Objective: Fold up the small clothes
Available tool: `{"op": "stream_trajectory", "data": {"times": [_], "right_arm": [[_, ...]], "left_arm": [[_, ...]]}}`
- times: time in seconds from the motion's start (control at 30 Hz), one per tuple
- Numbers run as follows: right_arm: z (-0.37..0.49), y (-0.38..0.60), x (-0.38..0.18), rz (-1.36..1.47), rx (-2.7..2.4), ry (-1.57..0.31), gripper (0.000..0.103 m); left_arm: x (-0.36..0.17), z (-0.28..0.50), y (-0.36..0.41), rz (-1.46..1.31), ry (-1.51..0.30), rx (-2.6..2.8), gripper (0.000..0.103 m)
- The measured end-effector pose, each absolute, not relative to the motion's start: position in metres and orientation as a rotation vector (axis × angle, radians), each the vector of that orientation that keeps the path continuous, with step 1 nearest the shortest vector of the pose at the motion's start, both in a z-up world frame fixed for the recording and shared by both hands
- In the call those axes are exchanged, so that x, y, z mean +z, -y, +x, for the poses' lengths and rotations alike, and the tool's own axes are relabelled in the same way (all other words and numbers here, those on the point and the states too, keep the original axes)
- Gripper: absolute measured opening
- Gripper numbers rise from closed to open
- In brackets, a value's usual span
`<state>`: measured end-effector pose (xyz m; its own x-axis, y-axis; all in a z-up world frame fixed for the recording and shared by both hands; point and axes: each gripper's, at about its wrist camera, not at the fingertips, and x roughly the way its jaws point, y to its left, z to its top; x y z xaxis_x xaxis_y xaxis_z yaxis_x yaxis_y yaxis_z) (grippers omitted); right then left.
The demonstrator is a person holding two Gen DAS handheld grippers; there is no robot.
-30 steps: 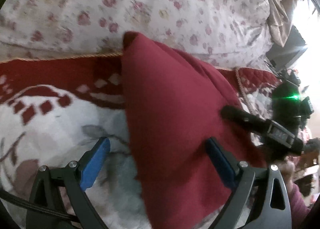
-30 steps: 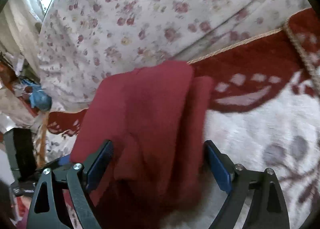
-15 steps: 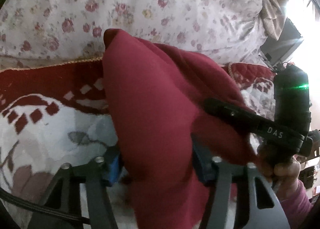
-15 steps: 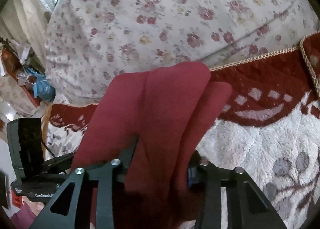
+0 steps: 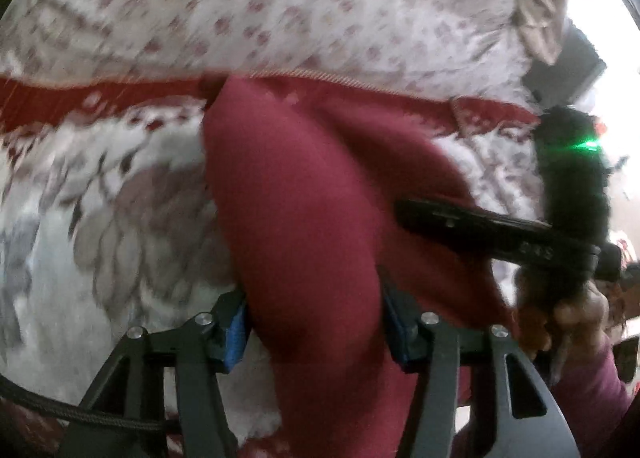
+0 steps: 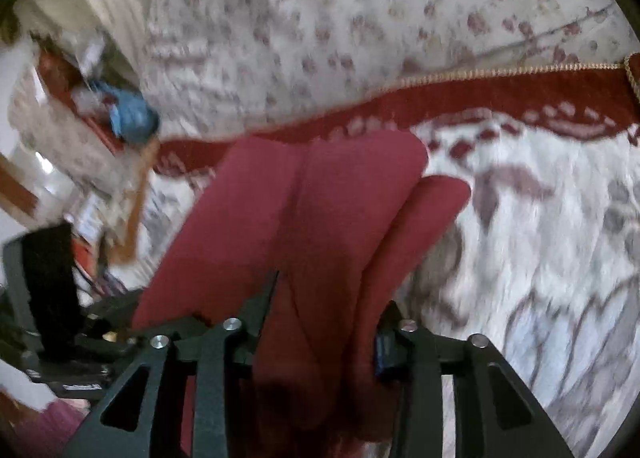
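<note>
Black gripper [image 5: 316,328], blue pads [image 5: 236,332], silver screws

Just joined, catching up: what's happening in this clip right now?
A person is folding a small dark red garment with a handheld tool in each hand. The left tool and the right tool are both clamped on the bunched cloth, holding it over a white and red patterned blanket. A floral quilt lies behind. The frames are motion-blurred, and the fold doesn't look finished yet.
</note>
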<state>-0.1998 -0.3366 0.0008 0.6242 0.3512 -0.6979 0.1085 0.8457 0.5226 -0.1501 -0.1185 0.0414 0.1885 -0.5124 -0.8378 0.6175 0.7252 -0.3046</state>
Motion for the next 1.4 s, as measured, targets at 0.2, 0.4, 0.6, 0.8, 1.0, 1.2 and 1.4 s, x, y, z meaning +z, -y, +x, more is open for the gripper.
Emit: {"op": "stream_trajectory", "data": {"times": [0.2, 0.4, 0.6, 0.8, 1.0, 1.2, 1.4], "right_arm": [[-0.237, 0.319, 0.016, 0.417, -0.003, -0.865, 0.060], [-0.277, 0.282, 0.065, 0.196, -0.020, -0.755, 0.059], [-0.272, 0.240, 0.051, 0.061, 0.056, -0.808, 0.039], [-0.265, 0.249, 0.002, 0.118, -0.002, -0.897, 0.032], [-0.276, 0.250, 0.013, 0.172, -0.006, -0.873, 0.041], [-0.281, 0.250, 0.036, 0.249, -0.075, -0.810, 0.072], [-0.275, 0.255, 0.040, 0.264, -0.174, -0.803, 0.080]], "left_arm": [[0.050, -0.165, 0.102, 0.164, -0.990, -0.654, 0.080], [0.061, -0.169, 0.094, 0.222, -0.867, -0.535, 0.085], [0.048, -0.167, 0.091, 0.166, -0.863, -0.536, 0.089], [0.043, -0.171, 0.091, 0.168, -0.807, -0.542, 0.093], [0.049, -0.176, 0.090, 0.183, -0.769, -0.523, 0.093], [0.059, -0.180, 0.083, 0.157, -0.743, -0.500, 0.093], [0.065, -0.185, 0.081, 0.179, -0.709, -0.471, 0.093]]}}
